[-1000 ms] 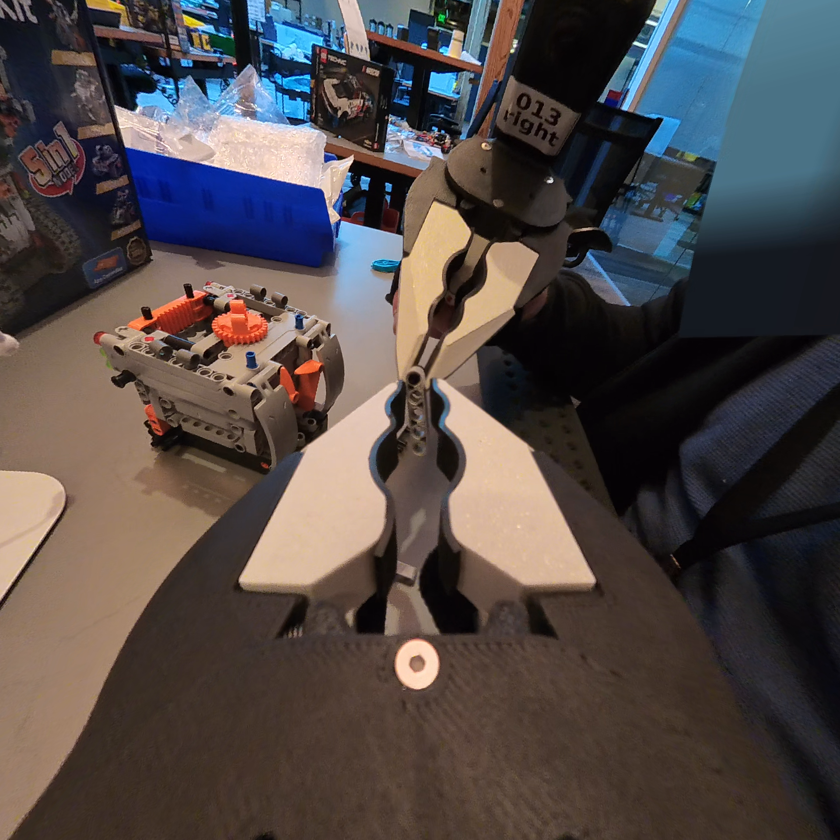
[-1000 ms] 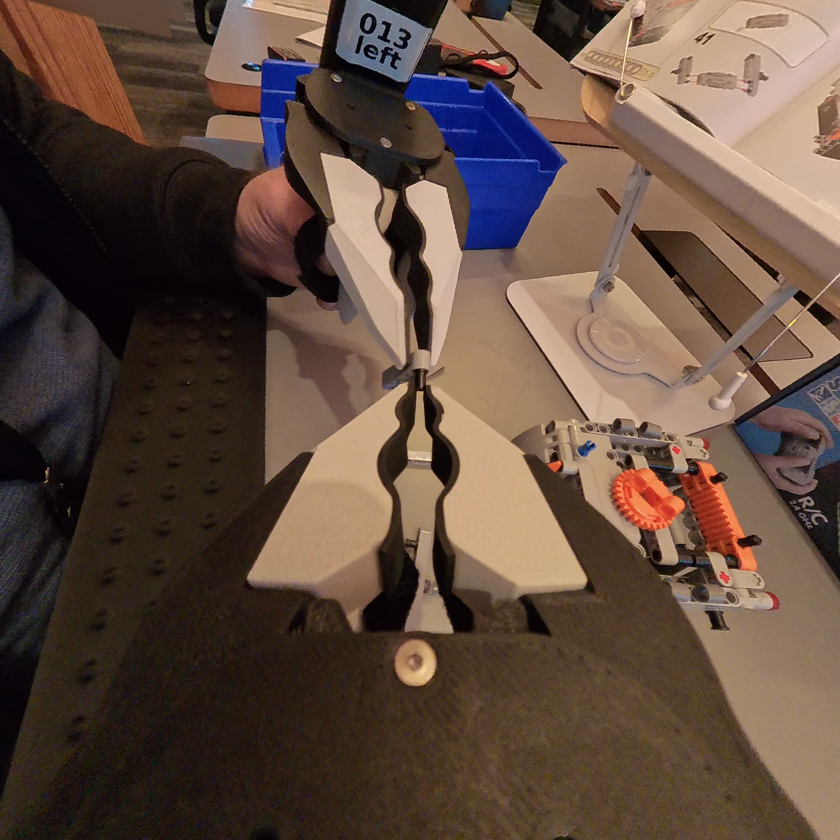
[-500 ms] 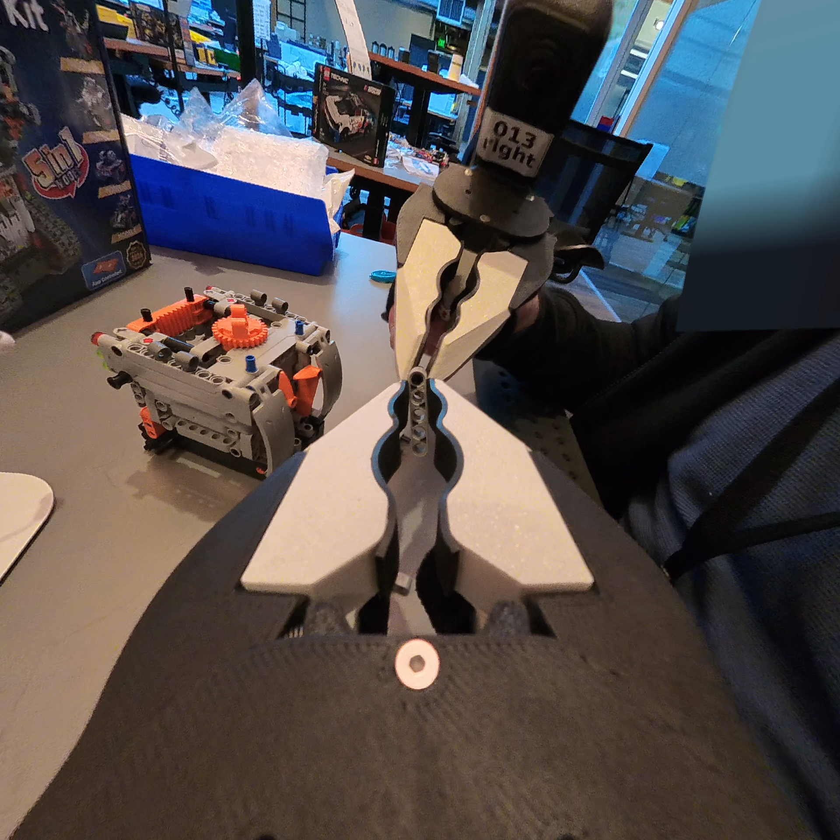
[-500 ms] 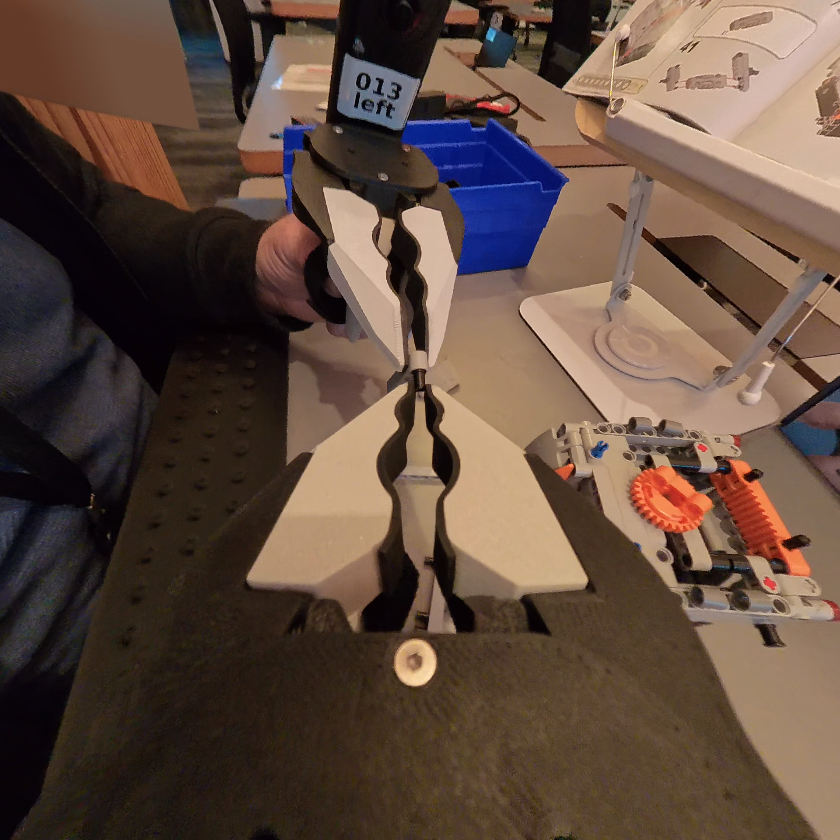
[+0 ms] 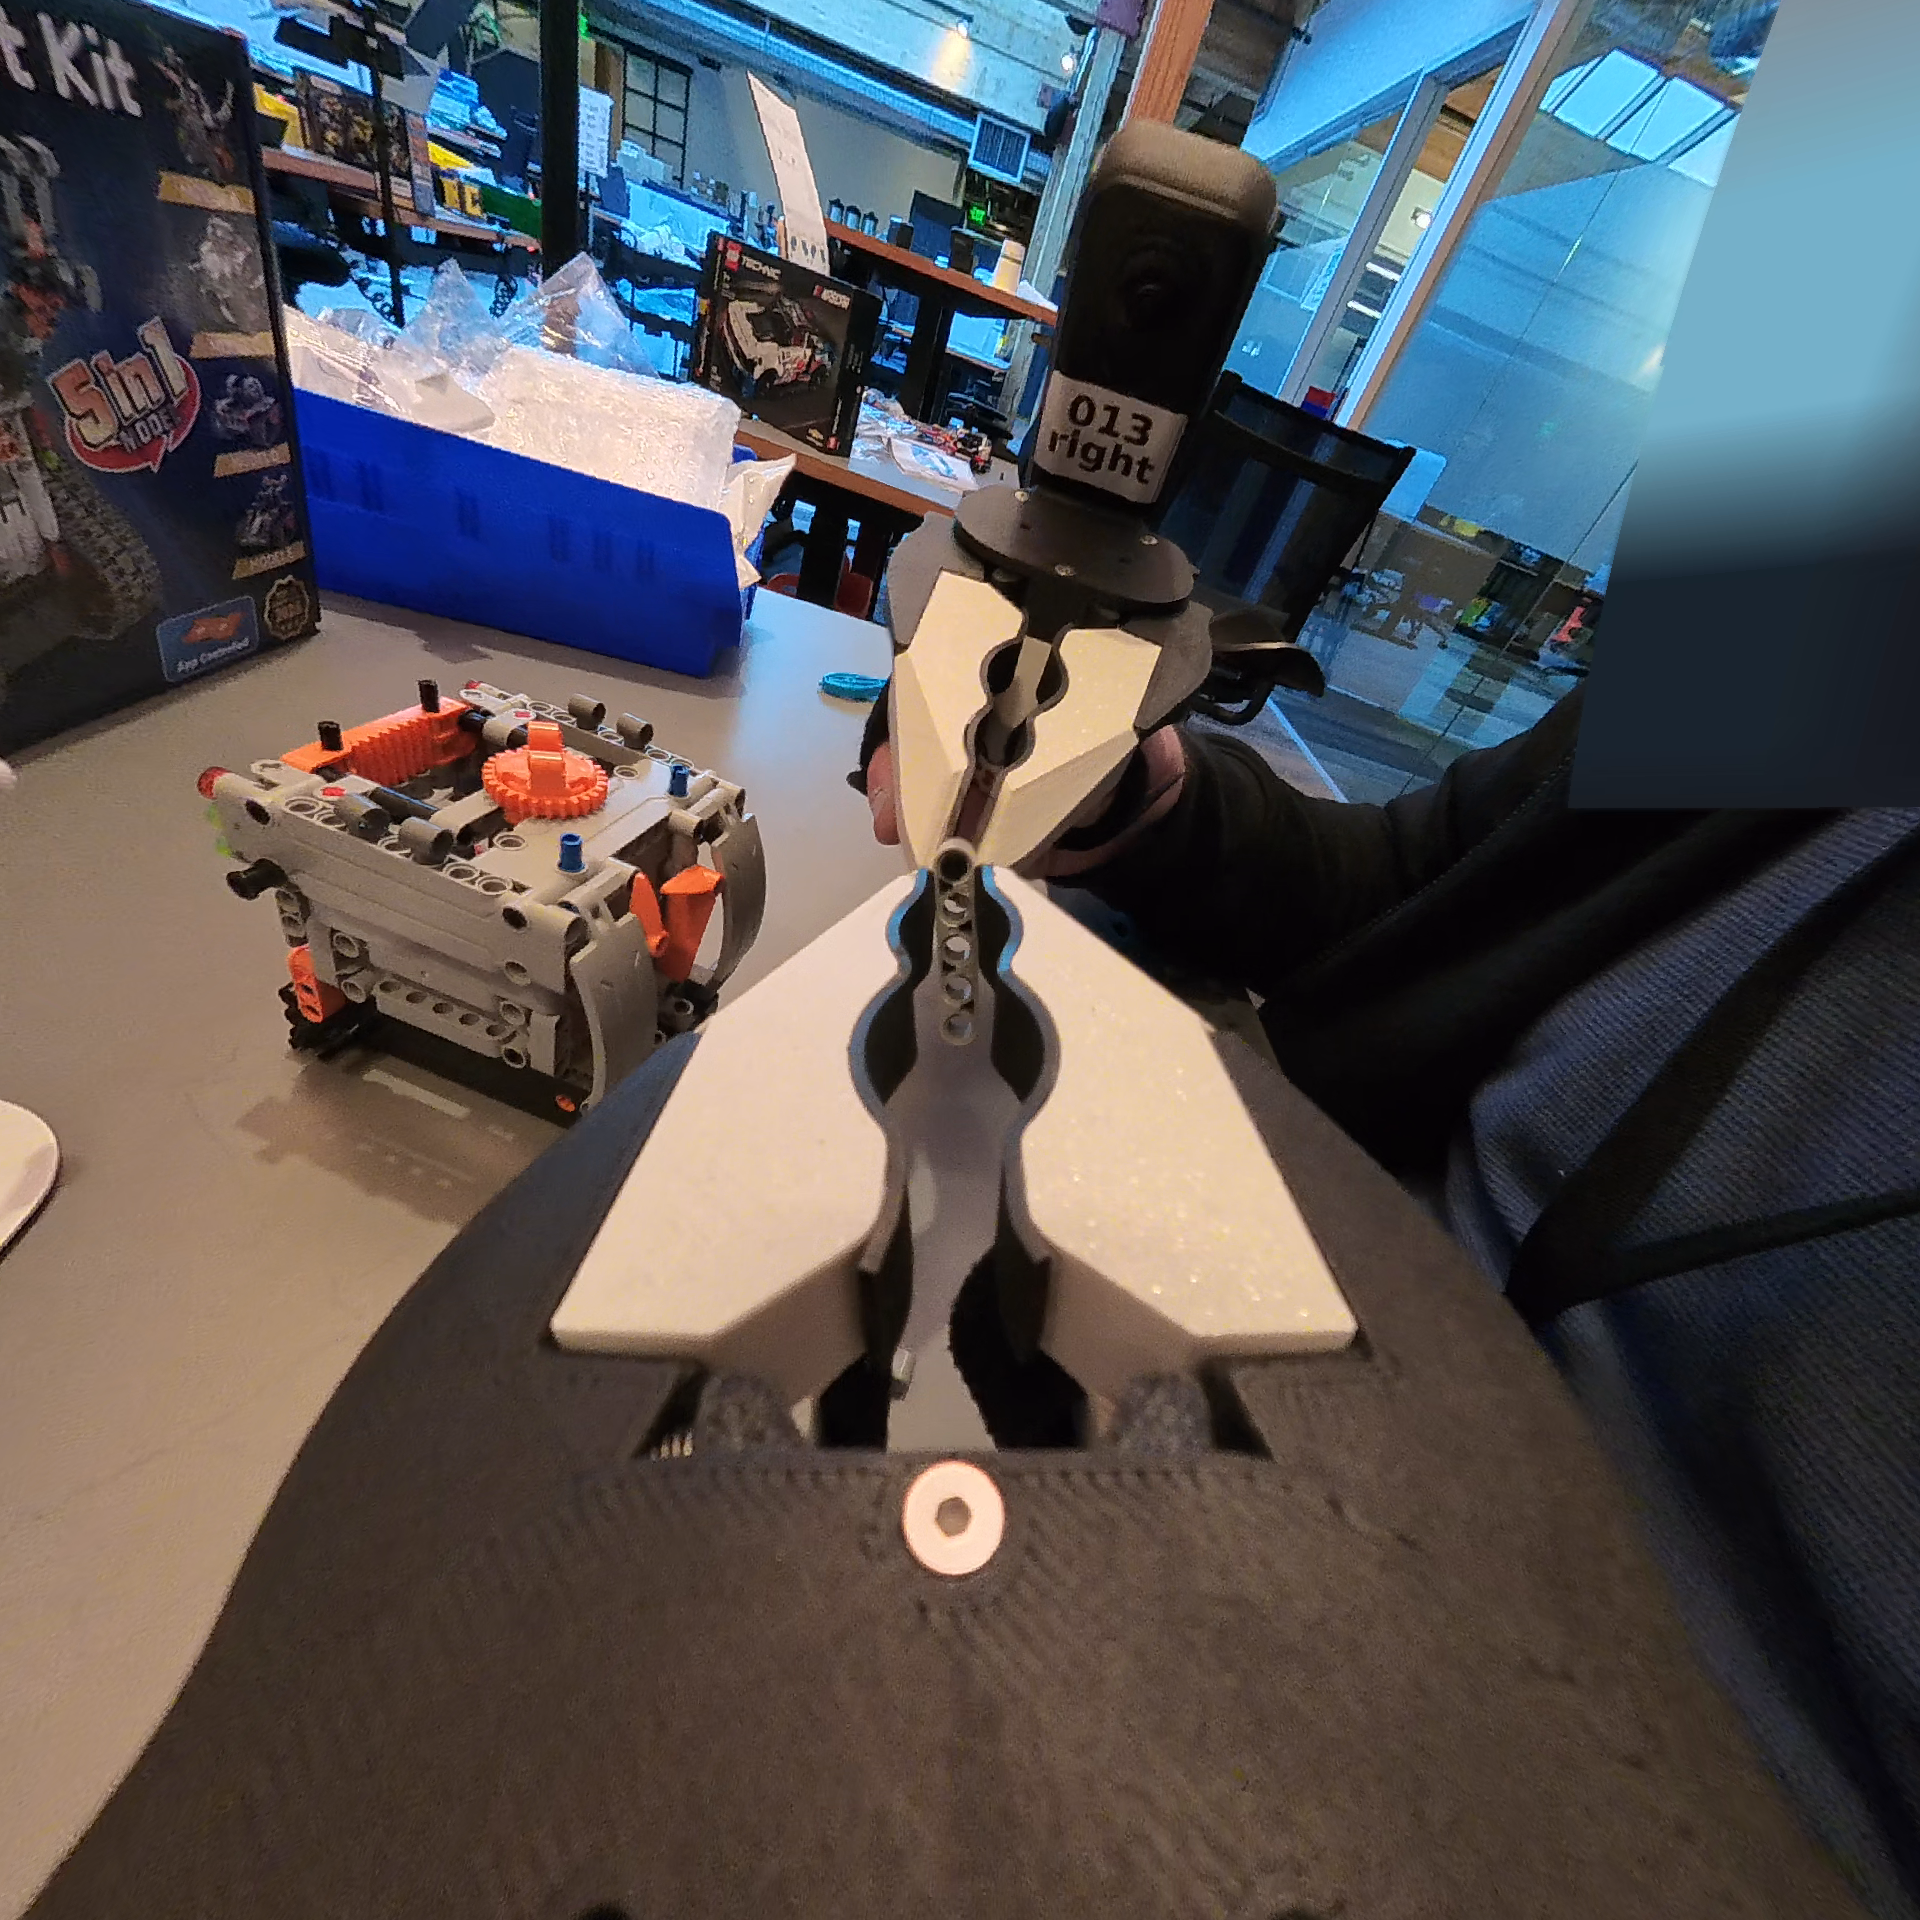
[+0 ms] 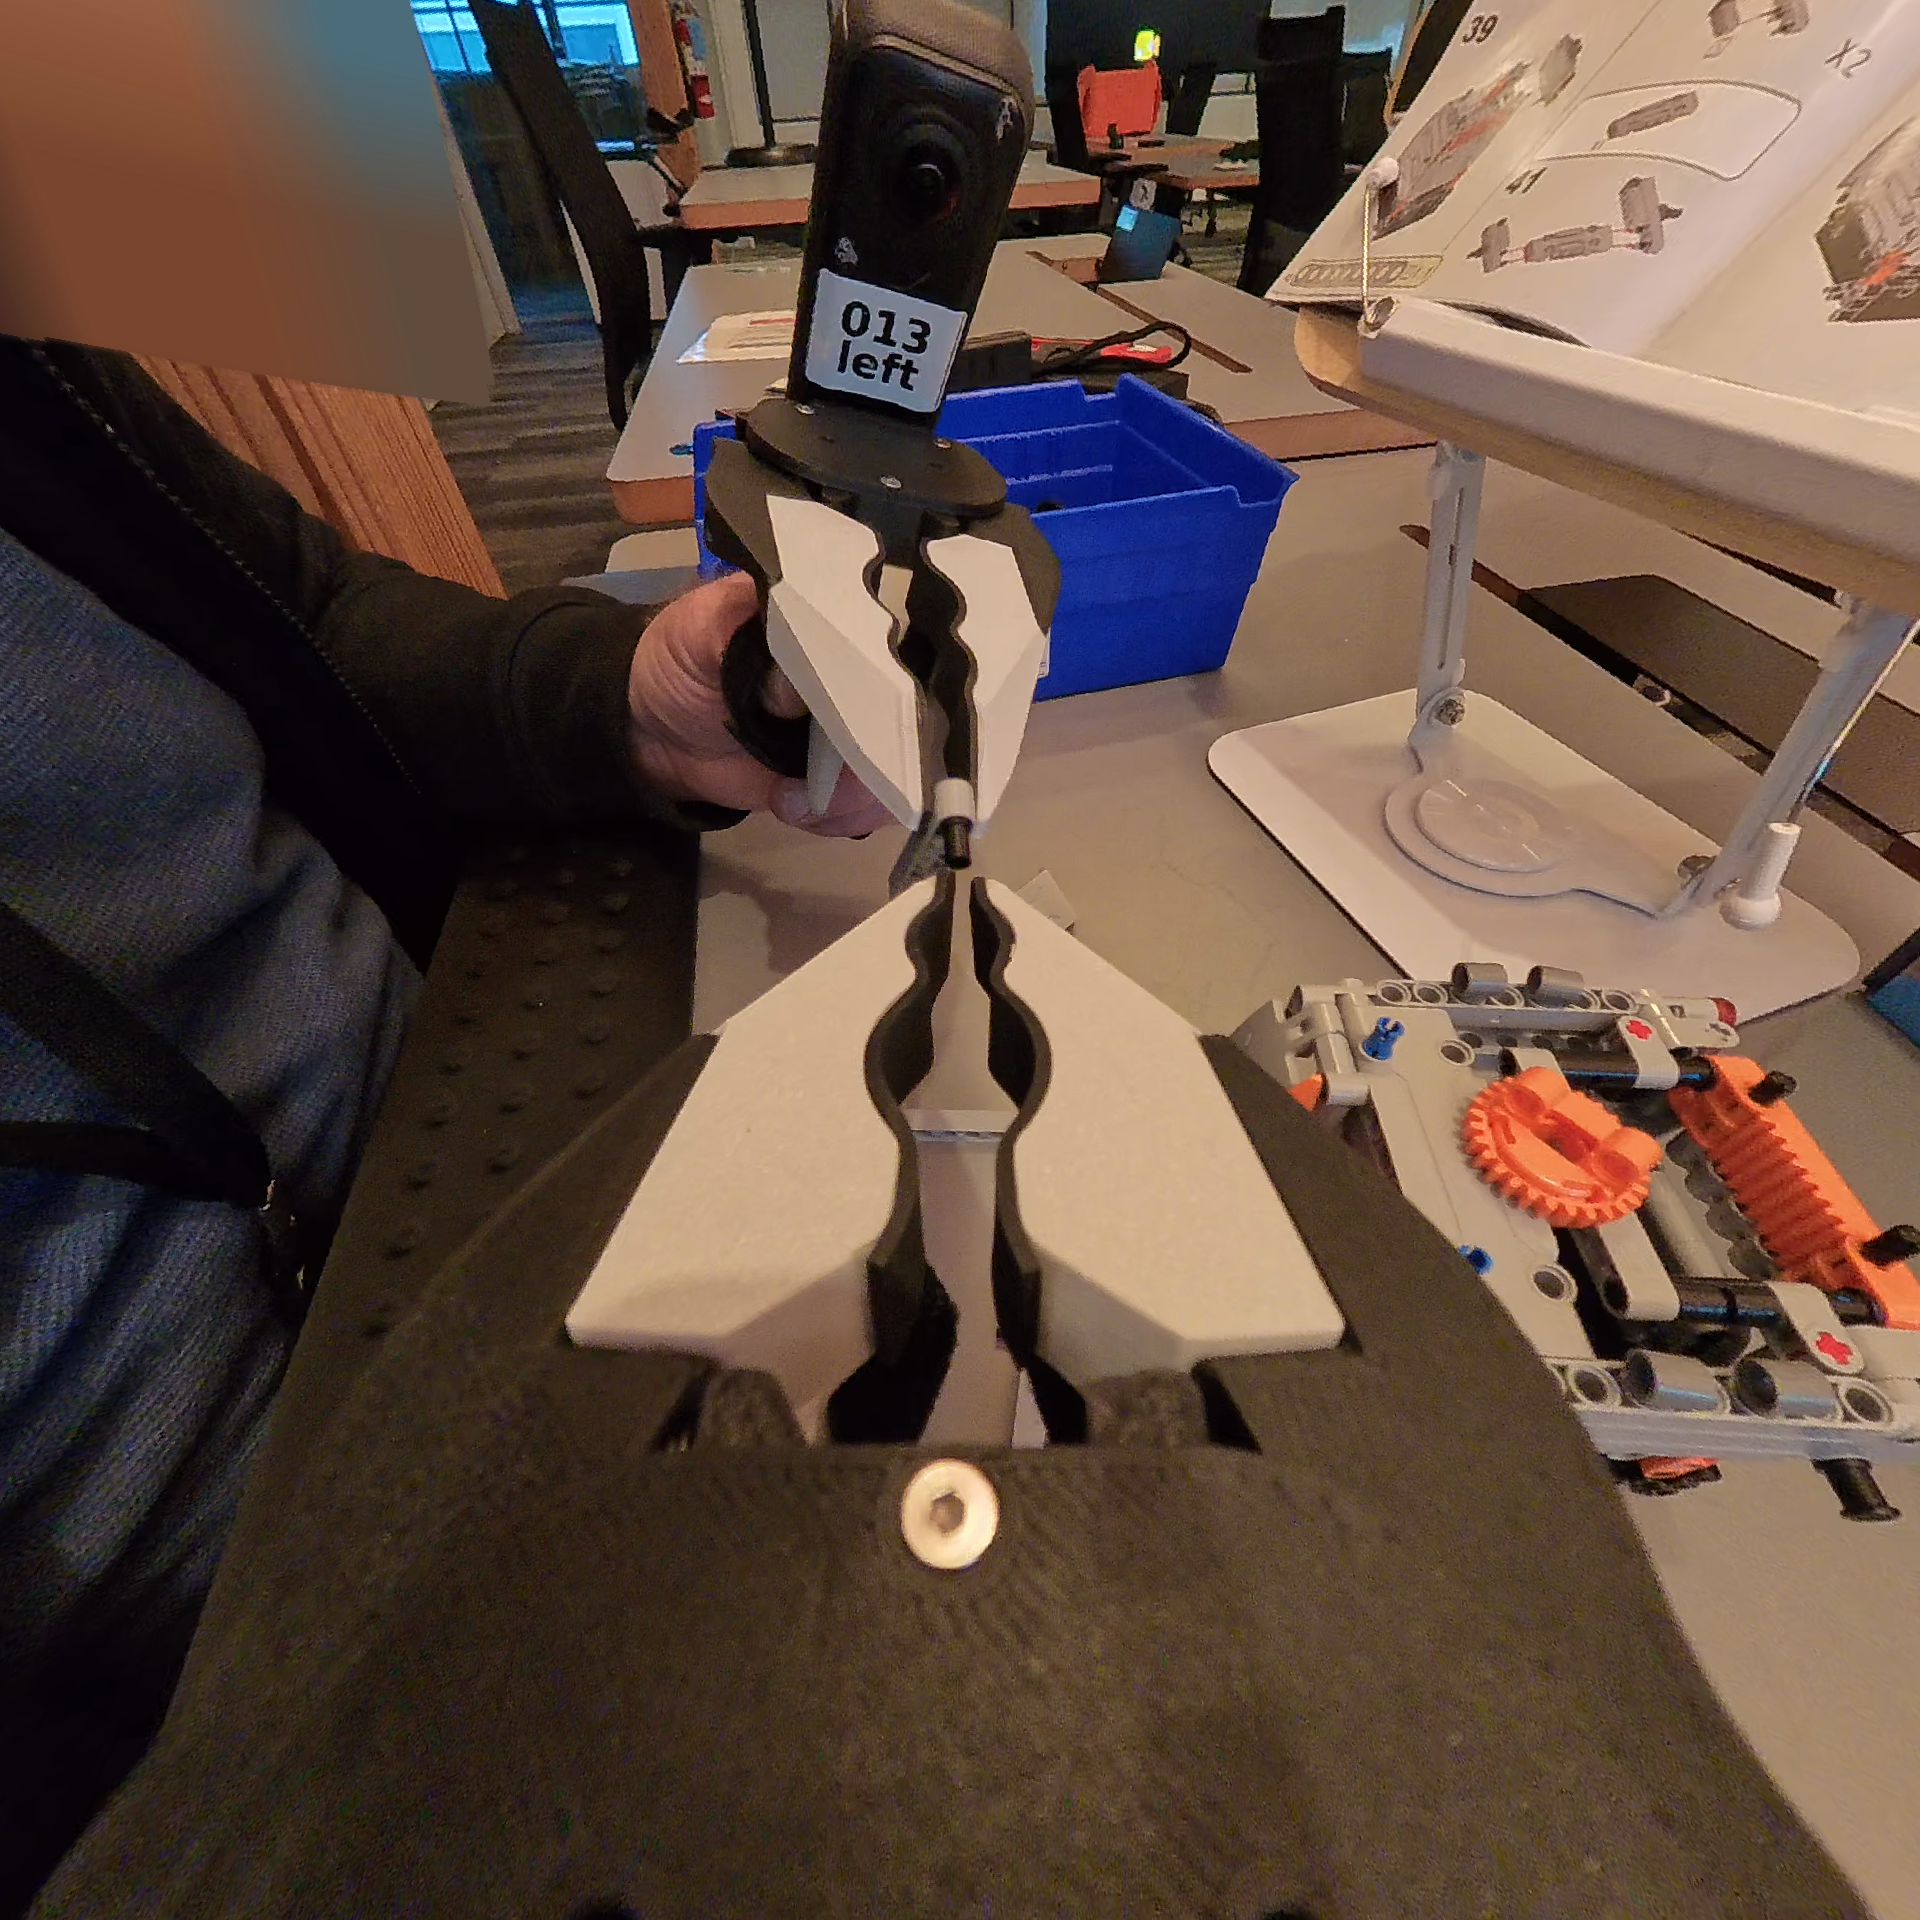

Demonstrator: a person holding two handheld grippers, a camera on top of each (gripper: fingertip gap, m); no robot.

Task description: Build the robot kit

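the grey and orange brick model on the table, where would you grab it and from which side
Probably across the long grey side walls of the brick model, coming straight down from above: it sits flat on the table, and those beams look flat and parallel. Avoid the orange gear and upright black pins on top. The left gripper already clamps a grey holed beam.

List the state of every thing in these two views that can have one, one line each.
left gripper: shut on grey holed beam.
grey holed beam: clamped at the fingertips, a black pin in its far end, held off the table.
right gripper: jaws slightly apart, empty, tips just short of the pin.
brick model: part built, standing on the table.
instruction booklet: open on its stand.
blue bin: open-topped.
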